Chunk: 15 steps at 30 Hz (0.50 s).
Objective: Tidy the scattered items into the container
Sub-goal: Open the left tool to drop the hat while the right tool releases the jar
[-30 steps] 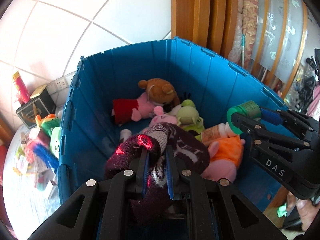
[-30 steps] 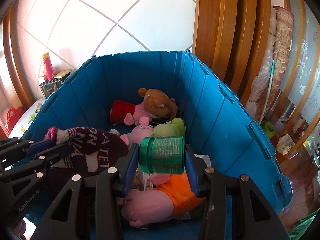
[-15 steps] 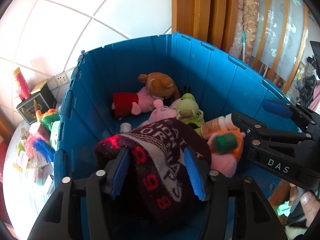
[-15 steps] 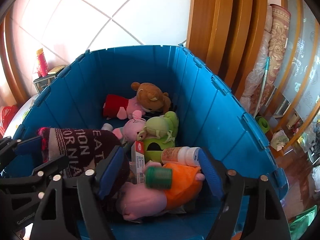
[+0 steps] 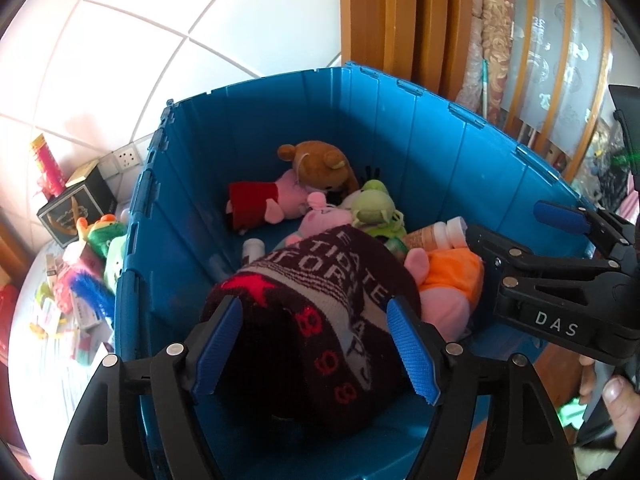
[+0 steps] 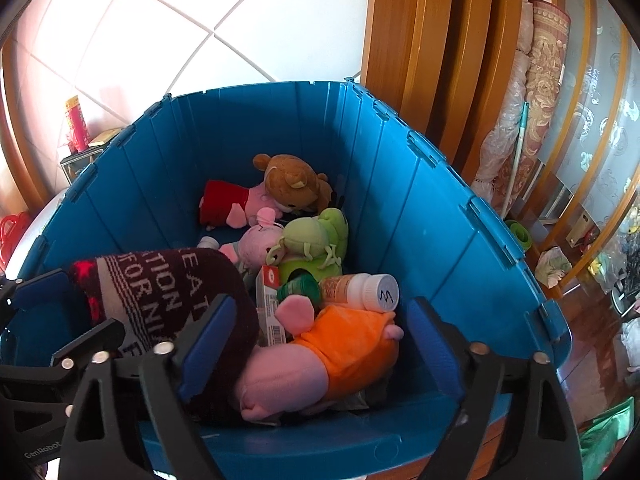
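A second ago both claws were clamped, the left on the knit hat, the right on a green bottle; both have let go.

Left wrist view: the left claw (image 5: 316,344) is opening, pads clear of the knit hat (image 5: 320,320), which lies between them inside the blue container (image 5: 420,148) near its front wall. Loose toys (image 5: 92,264) lie outside its left wall.

Right wrist view: the right claw (image 6: 320,344) is opening over the orange-shirted plush pig (image 6: 320,356). The green bottle (image 6: 300,286) rests beyond it, untouched.
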Each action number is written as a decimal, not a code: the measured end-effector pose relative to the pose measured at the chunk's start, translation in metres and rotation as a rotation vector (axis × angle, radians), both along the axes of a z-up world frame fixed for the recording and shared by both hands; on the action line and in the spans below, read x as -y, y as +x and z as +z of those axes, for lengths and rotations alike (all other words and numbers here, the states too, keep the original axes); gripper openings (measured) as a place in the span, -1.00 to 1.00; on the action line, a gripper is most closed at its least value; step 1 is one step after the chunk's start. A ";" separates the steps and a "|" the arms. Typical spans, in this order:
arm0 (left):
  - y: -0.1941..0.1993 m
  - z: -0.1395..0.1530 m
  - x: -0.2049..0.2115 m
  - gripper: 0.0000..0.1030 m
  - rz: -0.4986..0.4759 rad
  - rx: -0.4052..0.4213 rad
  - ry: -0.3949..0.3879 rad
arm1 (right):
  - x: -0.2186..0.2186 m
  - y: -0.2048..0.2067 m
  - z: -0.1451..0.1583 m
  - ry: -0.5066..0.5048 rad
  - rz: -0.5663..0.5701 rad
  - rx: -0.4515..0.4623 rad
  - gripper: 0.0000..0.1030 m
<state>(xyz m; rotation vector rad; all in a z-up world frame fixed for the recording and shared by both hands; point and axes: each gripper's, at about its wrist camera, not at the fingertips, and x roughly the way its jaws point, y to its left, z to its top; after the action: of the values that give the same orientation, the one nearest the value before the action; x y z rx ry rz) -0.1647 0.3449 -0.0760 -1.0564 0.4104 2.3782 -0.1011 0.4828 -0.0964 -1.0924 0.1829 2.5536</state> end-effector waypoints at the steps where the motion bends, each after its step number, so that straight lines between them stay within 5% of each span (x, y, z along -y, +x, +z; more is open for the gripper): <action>1: 0.002 0.001 0.001 0.46 -0.001 -0.003 0.001 | 0.001 0.001 -0.001 -0.001 0.000 -0.001 0.87; 15: 0.020 0.019 0.037 0.56 -0.037 -0.056 0.021 | 0.027 0.011 0.007 0.000 -0.042 -0.019 1.00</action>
<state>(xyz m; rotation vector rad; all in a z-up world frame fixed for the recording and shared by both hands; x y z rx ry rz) -0.1451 0.3083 -0.0566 -0.9666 0.4209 2.3781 -0.0903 0.4557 -0.0891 -1.0534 0.2083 2.5274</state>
